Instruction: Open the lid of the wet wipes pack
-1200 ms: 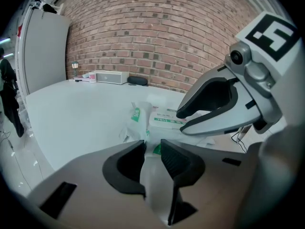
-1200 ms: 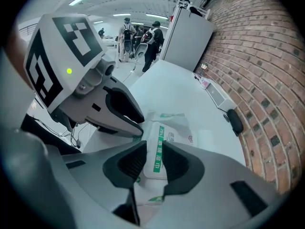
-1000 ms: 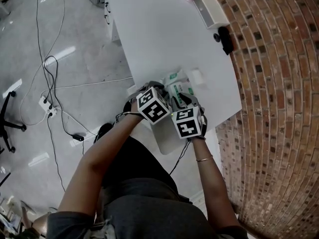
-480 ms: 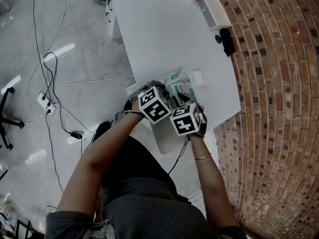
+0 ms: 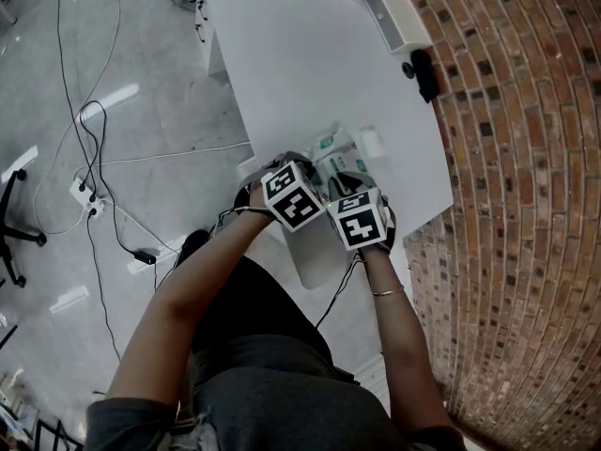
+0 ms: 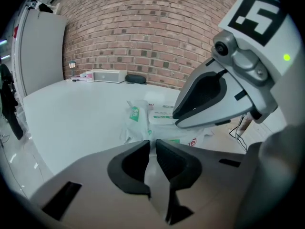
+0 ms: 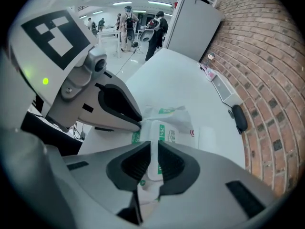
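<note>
The wet wipes pack [image 5: 335, 151], white with green print, lies on the white table [image 5: 300, 54] near its front edge. Both grippers meet over its near end. My left gripper [image 5: 315, 174] comes from the left; its jaws have just been closing and now stand almost together on the pack's crinkled near edge [image 6: 151, 136]. My right gripper [image 5: 346, 184] points steeply down. Its jaws have also just been closing, and they pinch the white lid flap [image 7: 153, 149] on top of the pack [image 7: 170, 120]. The marker cubes hide the contact in the head view.
A small white object [image 5: 369, 142] lies right beside the pack. At the table's far end stand a white box [image 5: 399, 15] and a black object [image 5: 424, 73]. A brick wall [image 5: 526, 205] runs along the right. Cables [image 5: 94, 158] lie on the floor at left.
The right gripper's marker cube has shifted and tilted slightly over the pack's near end. The left gripper and the pack have stayed where they were.
</note>
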A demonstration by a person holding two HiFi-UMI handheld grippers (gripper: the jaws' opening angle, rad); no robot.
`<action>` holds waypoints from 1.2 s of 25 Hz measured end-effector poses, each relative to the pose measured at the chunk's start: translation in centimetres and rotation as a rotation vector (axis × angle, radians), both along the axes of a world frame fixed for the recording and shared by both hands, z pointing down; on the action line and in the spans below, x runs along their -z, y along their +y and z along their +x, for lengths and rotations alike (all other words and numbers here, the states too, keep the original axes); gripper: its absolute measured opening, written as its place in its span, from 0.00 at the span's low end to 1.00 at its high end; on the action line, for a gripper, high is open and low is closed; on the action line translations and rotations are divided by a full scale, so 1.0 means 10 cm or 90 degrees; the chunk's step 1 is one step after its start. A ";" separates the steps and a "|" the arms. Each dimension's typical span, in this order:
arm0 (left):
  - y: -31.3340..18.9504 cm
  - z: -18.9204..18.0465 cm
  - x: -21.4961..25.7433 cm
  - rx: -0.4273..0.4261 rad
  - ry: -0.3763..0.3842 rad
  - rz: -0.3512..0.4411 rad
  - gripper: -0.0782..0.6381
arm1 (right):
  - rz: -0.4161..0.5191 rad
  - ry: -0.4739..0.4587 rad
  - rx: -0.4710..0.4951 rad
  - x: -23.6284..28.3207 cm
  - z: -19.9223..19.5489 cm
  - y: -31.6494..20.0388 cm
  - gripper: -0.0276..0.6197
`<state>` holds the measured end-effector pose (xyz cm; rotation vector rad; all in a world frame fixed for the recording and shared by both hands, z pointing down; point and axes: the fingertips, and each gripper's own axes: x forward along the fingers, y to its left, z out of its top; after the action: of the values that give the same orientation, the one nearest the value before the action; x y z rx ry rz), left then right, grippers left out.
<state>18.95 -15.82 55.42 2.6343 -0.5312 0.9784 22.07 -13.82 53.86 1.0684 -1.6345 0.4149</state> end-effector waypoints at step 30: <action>-0.01 0.02 -0.05 -0.023 -0.033 -0.011 0.16 | 0.024 -0.203 -0.149 0.42 0.59 -0.29 0.06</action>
<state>19.13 -15.91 55.87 2.6189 -0.4862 1.0603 27.97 -16.76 49.65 1.2777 -1.8054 0.7419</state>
